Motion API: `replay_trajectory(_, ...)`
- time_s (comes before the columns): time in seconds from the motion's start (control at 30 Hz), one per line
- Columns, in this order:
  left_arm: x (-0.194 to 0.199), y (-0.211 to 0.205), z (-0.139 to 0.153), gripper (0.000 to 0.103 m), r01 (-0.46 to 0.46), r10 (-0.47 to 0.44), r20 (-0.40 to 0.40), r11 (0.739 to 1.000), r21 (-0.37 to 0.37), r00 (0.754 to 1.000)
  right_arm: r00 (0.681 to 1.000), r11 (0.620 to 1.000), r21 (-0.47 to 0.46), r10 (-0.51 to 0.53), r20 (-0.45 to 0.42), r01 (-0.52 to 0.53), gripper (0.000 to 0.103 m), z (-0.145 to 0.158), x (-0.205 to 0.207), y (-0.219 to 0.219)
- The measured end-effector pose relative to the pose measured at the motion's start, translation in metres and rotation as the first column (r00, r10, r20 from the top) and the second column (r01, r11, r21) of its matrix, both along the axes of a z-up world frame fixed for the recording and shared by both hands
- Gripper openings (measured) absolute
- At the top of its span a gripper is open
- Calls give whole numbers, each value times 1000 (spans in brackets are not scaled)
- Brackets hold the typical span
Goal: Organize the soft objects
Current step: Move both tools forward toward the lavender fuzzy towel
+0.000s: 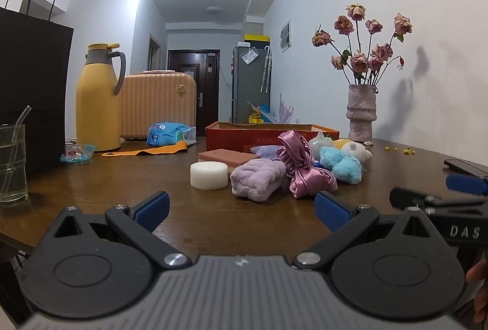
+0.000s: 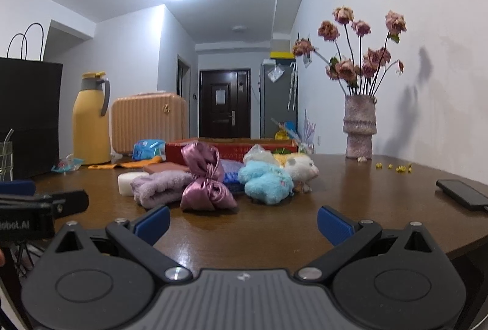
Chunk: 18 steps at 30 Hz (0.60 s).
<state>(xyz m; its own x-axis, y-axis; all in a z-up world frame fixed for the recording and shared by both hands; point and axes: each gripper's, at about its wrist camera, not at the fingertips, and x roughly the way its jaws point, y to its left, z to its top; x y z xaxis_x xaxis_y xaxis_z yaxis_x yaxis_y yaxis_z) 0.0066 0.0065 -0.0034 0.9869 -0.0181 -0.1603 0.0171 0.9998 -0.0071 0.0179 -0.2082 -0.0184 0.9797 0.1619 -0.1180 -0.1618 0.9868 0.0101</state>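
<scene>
Brown desk (image 1: 198, 217) carries soft toys (a heap); left tongs (image 1: 242, 208) and right tongs (image 2: 244, 221) both spread, holding nothing.

— What's on the table (image 1: 91, 193)?

— A heap of soft things mid-table: a round sponge (image 1: 209, 175) at the left, a folded towel (image 1: 257, 180) right of it, then a satin bow (image 1: 300, 168), with plush toys (image 1: 343, 164) at the right end.

— Behind them?

— An open cardboard box (image 1: 244, 136). Far left stand a thermos (image 1: 97, 98), a small suitcase (image 1: 158, 106) behind it, and a paper bag (image 1: 30, 86). A vase of roses (image 1: 361, 113) stands right by the wall, a phone (image 2: 462, 194) nearer.
</scene>
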Motion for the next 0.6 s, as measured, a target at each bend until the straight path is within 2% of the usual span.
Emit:
replay_trajectory(0.03,1,0,0,103,-4,4,5,1000,4,1000,1000,1000,6,14,10,-14,103,0,1,-1)
replay_trajectory(0.13,8,2,1,103,-4,4,0,1000,18,1000,993,995,0,104,-57,-104,103,4,12,-3)
replay_trajectory(0.23,24,3,7,103,-5,5,-15,999,41,1000,996,997,1,75,-44,-75,103,8,20,-3)
replay_trajectory(0.3,38,4,11,103,-2,3,-21,999,49,1000,993,995,25,102,-62,-100,103,13,32,-4)
replay_trajectory(0.47,73,8,17,103,21,-20,-87,1000,12,996,983,987,25,162,-90,-160,94,19,65,6)
replay_trajectory(0.53,85,10,16,100,15,-15,-121,1000,-5,993,978,983,33,182,-104,-179,89,20,77,8)
replay_trajectory(0.6,96,12,16,98,11,-14,-154,1000,-26,988,973,980,46,200,-116,-196,89,21,88,11)
